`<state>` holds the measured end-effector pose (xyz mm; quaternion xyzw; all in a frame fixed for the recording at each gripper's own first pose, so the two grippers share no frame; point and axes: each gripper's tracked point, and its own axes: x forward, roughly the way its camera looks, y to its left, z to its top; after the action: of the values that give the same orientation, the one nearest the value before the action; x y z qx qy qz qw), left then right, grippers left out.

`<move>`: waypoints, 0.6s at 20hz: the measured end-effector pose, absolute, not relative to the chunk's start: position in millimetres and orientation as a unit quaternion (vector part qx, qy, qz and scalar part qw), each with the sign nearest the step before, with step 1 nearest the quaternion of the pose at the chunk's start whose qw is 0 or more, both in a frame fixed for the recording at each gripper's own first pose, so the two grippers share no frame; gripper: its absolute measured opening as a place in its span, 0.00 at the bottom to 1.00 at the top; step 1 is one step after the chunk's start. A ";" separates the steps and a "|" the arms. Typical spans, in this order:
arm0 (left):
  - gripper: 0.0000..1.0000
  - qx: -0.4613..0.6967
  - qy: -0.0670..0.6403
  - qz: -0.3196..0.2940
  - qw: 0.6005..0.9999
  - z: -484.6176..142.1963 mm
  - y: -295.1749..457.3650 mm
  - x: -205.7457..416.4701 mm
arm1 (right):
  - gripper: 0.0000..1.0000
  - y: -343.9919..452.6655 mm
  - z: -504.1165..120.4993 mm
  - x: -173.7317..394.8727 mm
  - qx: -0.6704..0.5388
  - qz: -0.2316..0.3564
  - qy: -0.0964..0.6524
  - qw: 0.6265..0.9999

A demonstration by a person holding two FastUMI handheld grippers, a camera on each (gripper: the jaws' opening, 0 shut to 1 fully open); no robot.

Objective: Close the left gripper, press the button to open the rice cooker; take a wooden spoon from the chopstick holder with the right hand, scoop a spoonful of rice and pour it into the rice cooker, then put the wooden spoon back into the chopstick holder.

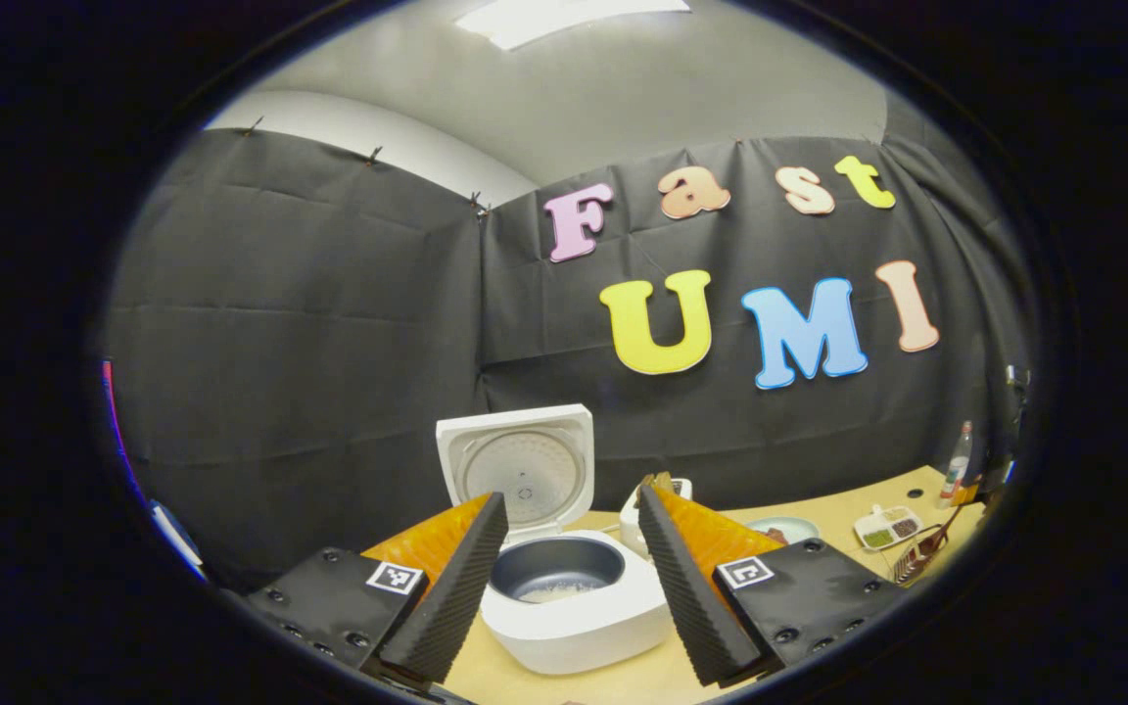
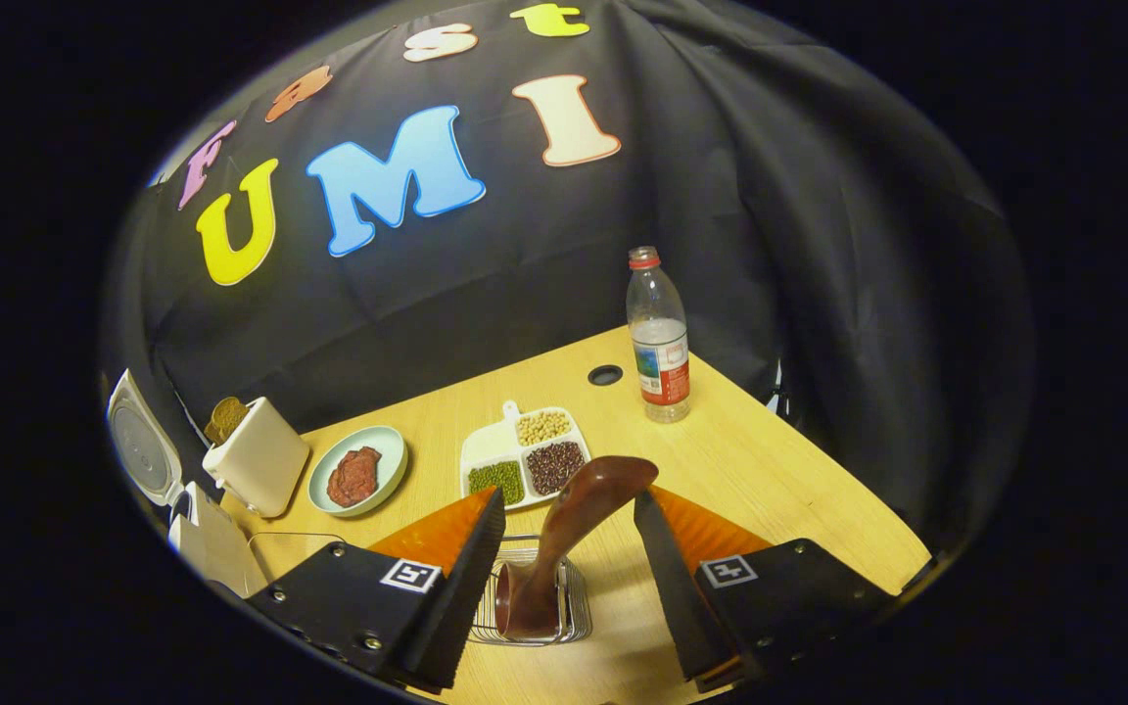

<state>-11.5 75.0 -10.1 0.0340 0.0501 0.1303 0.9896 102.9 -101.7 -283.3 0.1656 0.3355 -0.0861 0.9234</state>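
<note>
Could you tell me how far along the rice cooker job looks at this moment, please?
Done: the rice cooker stands open, lid up, with some rice already in the inner pot. The wooden spoon stands in the wire chopstick holder, between the open right gripper fingers, ungripped. Whether it was just returned or awaits picking cannot be told. The left gripper is open before the cooker.

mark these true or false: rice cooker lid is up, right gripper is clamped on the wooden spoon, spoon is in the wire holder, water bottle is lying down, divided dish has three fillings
1. The rice cooker lid is up. True.
2. The right gripper is clamped on the wooden spoon. False: its fingers stand apart on either side of it.
3. The spoon stands in the wire holder. True.
4. The water bottle lies on its side. False: it stands upright.
5. The divided dish holds three fillings. True.
</note>
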 end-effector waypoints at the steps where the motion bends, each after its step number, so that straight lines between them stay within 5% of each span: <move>1: 0.89 0.034 0.052 0.131 0.989 -10.9 75.0 -13.5 | 0.70 -102.1 -288.3 103.4 0.167 -0.089 0.339 0.922; 5: 0.89 0.034 0.058 0.131 0.989 -14.1 73.9 -15.2 | 0.34 -92.2 -292.3 101.9 0.189 -0.068 0.351 0.915; 6: 0.94 0.034 0.059 0.130 0.989 -15.5 73.2 -15.1 | 0.34 -91.4 -293.7 104.0 0.198 -0.070 0.345 0.915; 7: 0.94 0.033 0.060 0.130 0.989 -15.0 73.6 -15.5 | 0.17 -85.5 -289.4 102.5 0.213 -0.053 0.351 0.910; 12: 0.97 0.028 0.050 0.122 0.991 -10.2 77.0 -11.6 | 0.10 -80.0 -270.8 101.6 0.178 -0.048 0.340 0.922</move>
<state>-11.6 77.0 -10.2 0.0275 0.0501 0.1224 0.9908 101.6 -80.0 -270.8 0.1782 0.3401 -0.0475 0.9221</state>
